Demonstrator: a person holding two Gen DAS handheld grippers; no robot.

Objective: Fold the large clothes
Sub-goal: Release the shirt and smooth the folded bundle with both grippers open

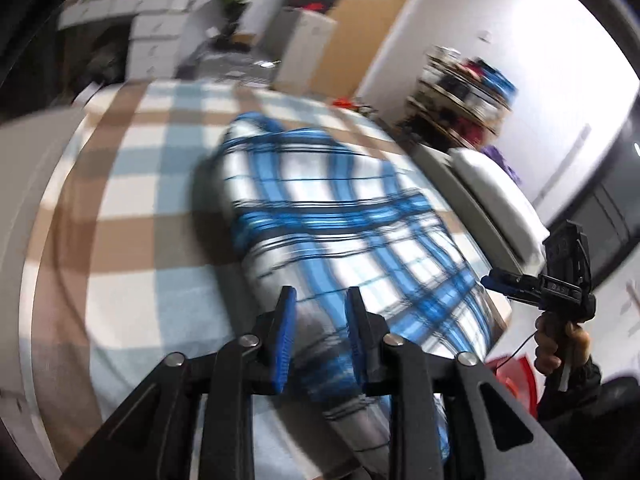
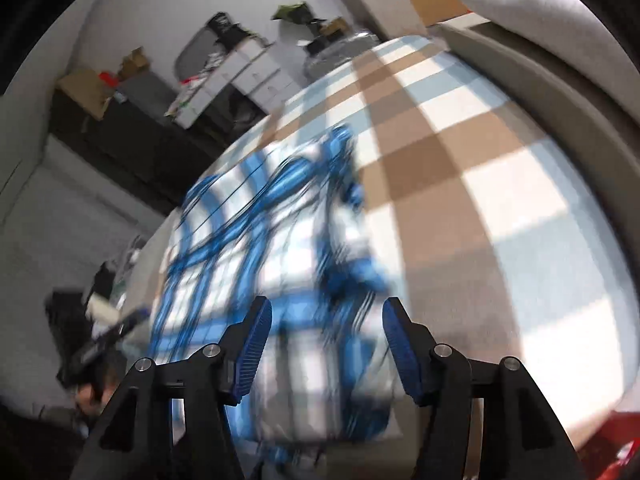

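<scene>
A blue, white and black plaid shirt [image 1: 340, 208] lies as a long folded bundle on the brown, white and pale-blue checked bed cover [image 1: 132, 208]. My left gripper [image 1: 320, 304] hovers over the shirt's near end. Its blue pads stand apart, and the cloth shows in the gap without being pinched. In the right wrist view the same shirt [image 2: 256, 248] is blurred, and my right gripper [image 2: 326, 316] stands wide open above its near edge, gripping nothing. The right gripper [image 1: 490, 282] also shows in the left wrist view at the shirt's right side, held by a hand [image 1: 560, 344].
A white pillow [image 1: 496, 192] lies along the bed's right edge. Beyond it stands a cluttered shelf [image 1: 464, 92]. White drawers [image 1: 156, 40] and boxes stand past the far end. Something red [image 1: 516, 372] sits by the near right corner. The checked bed cover [image 2: 460, 184] spreads right of the shirt.
</scene>
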